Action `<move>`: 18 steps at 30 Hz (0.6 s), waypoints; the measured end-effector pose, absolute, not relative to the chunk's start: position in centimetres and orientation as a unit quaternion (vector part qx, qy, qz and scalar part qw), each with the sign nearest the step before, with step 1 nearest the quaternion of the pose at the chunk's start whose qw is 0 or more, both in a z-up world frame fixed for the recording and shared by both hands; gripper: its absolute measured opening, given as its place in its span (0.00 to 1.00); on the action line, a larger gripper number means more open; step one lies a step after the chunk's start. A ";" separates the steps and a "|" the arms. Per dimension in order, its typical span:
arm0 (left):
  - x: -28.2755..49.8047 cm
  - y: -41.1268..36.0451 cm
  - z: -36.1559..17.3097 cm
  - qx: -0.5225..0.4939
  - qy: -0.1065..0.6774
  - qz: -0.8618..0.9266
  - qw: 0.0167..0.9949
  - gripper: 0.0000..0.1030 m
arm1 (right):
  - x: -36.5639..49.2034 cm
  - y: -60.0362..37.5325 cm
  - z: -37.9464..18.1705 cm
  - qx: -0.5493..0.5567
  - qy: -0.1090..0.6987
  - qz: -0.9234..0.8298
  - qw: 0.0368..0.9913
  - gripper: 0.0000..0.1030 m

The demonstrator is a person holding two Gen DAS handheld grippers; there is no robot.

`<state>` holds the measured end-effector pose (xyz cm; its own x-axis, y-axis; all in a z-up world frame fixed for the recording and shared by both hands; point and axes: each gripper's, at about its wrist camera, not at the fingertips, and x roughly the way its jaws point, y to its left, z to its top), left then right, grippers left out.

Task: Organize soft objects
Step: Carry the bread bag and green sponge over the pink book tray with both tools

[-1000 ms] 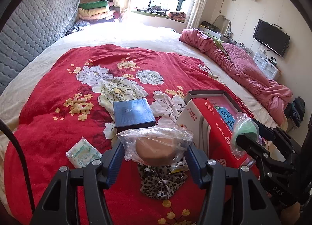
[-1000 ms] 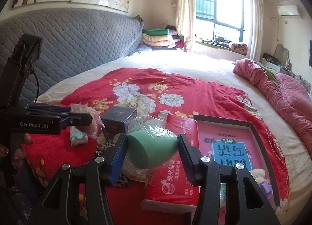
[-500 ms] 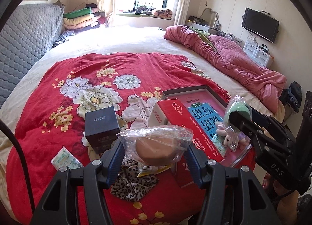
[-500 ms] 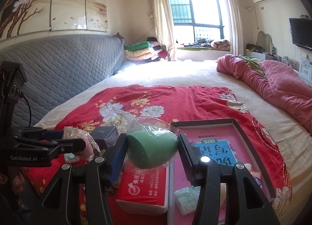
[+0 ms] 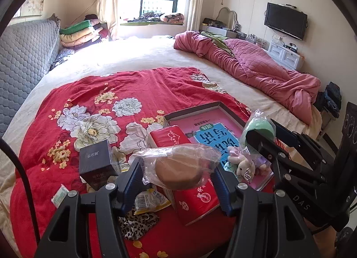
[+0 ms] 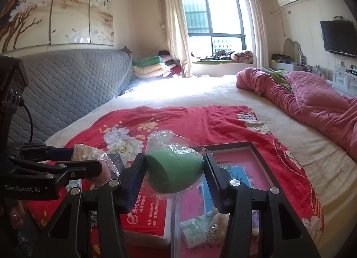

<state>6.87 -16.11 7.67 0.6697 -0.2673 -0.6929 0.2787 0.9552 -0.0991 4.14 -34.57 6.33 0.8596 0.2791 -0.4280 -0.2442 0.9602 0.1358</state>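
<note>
Left wrist view: plush toy (image 5: 242,164) inside shallow tray (image 5: 191,111) beside tissue pack (image 5: 178,168).
</note>
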 end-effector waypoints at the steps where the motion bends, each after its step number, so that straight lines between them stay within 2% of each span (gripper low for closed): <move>1: 6.9 -16.3 7.8 0.008 0.378 -0.151 0.913 0.58 | 4.1 -34.7 6.4 0.037 0.227 0.132 0.964 0.52; 18: 7.7 -21.9 7.7 0.048 0.386 -0.179 0.904 0.58 | 4.1 -39.5 6.6 0.079 0.223 0.074 0.969 0.52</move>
<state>7.74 -21.93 7.69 0.6375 -0.2869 -0.7151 0.3615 0.9310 -0.0513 4.14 -39.47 6.59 0.8896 0.1791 -0.4202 -0.1084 0.9764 0.1866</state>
